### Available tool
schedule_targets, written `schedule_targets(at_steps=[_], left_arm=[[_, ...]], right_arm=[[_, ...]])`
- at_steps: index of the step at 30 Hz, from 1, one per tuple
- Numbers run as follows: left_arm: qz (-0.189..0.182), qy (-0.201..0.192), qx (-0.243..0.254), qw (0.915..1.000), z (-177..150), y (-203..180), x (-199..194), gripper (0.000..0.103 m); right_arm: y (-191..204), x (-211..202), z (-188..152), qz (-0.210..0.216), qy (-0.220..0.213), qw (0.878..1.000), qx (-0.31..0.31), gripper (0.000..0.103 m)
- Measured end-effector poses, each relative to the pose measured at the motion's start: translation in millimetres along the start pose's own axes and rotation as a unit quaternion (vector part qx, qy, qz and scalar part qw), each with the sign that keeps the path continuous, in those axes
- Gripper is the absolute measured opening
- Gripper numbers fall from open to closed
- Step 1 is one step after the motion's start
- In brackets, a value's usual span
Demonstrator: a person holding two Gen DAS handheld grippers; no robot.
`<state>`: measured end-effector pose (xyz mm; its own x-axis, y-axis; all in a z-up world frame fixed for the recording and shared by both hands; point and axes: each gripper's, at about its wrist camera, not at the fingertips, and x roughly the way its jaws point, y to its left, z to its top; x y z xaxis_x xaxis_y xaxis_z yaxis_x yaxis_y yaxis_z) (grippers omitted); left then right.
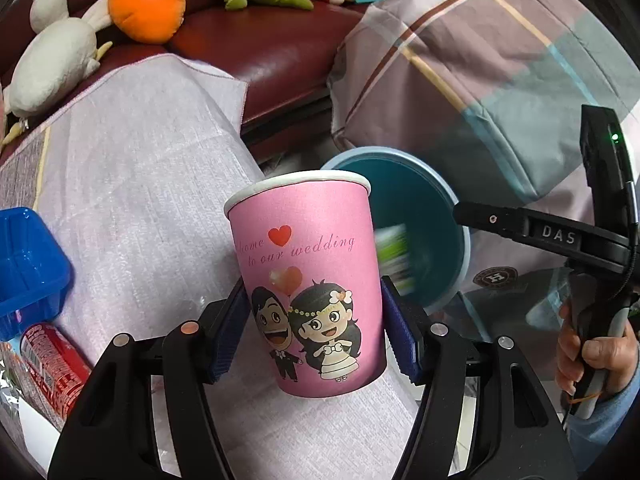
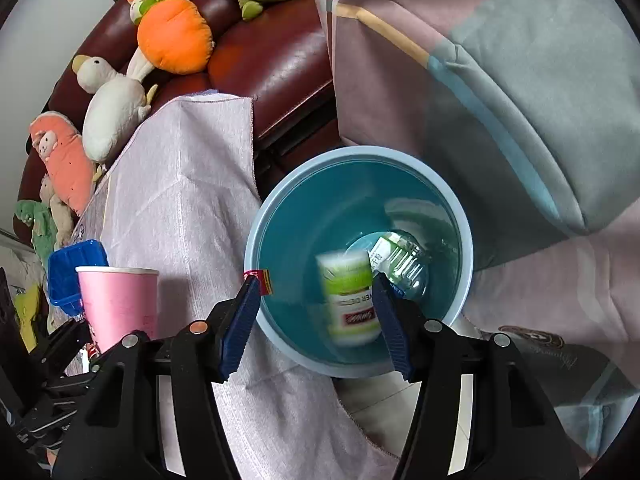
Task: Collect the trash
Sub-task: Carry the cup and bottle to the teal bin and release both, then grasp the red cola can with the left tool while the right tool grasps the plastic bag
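Note:
My left gripper [image 1: 312, 332] is shut on a pink paper cup [image 1: 306, 280] with a cartoon wedding couple, held upright above the cloth-covered table [image 1: 140, 184]; the cup also shows in the right wrist view [image 2: 118, 304]. My right gripper [image 2: 316, 320] is open over the blue trash bin [image 2: 280, 208]. A white and green bottle [image 2: 352, 296], blurred by motion, is falling free between the fingers into the bin; it also shows in the left wrist view [image 1: 394, 258]. A clear plastic bottle [image 2: 400, 260] lies at the bin's bottom. The bin also shows in the left wrist view [image 1: 424, 208].
A red can [image 1: 52, 364] and a blue plastic box [image 1: 28, 268] sit at the table's left. A dark red sofa [image 1: 260, 52] with plush toys [image 1: 144, 0] stands behind. A plaid quilt [image 2: 500, 100] lies to the right of the bin.

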<state>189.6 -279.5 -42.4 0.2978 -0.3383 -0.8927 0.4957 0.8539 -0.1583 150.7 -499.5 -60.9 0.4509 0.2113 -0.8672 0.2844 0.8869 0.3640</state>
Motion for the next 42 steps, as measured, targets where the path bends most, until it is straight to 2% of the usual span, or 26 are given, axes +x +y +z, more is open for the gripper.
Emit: schedule_targets(at_steps=[3, 14, 25, 27, 28, 34, 42], left_arm=[[0.000, 0.004, 0.003, 1.0000, 1, -3, 5, 0.064], [-0.007, 0.018, 0.026, 0.9995, 5, -26, 23, 0.064], [-0.019, 0.036, 0.040, 0.9983, 15, -55, 61, 0.067], [-0.017, 0.038, 0.033, 0.9986, 17, -55, 66, 0.073], [-0.015, 0.041, 0.031, 0.9986, 17, -55, 68, 0.081], [-0.012, 0.033, 0.017, 0.9992, 13, -42, 59, 0.083], [-0.009, 0.015, -0.001, 0.9998, -2, -17, 25, 0.083]], right_arm=[[-3, -1, -1, 0.000, 0.000, 1.000, -0.001, 0.056], [-17, -17, -4, -0.028, -0.022, 0.999, 0.003, 0.072], [-35, -26, -3, -0.059, -0.029, 0.998, 0.015, 0.073], [-36, -26, -2, -0.065, -0.029, 0.997, 0.016, 0.073], [-37, -26, -3, -0.069, -0.029, 0.997, 0.016, 0.073], [-37, -23, -3, -0.075, -0.023, 0.997, 0.019, 0.073], [-12, -28, -11, -0.073, -0.025, 0.997, 0.004, 0.073]])
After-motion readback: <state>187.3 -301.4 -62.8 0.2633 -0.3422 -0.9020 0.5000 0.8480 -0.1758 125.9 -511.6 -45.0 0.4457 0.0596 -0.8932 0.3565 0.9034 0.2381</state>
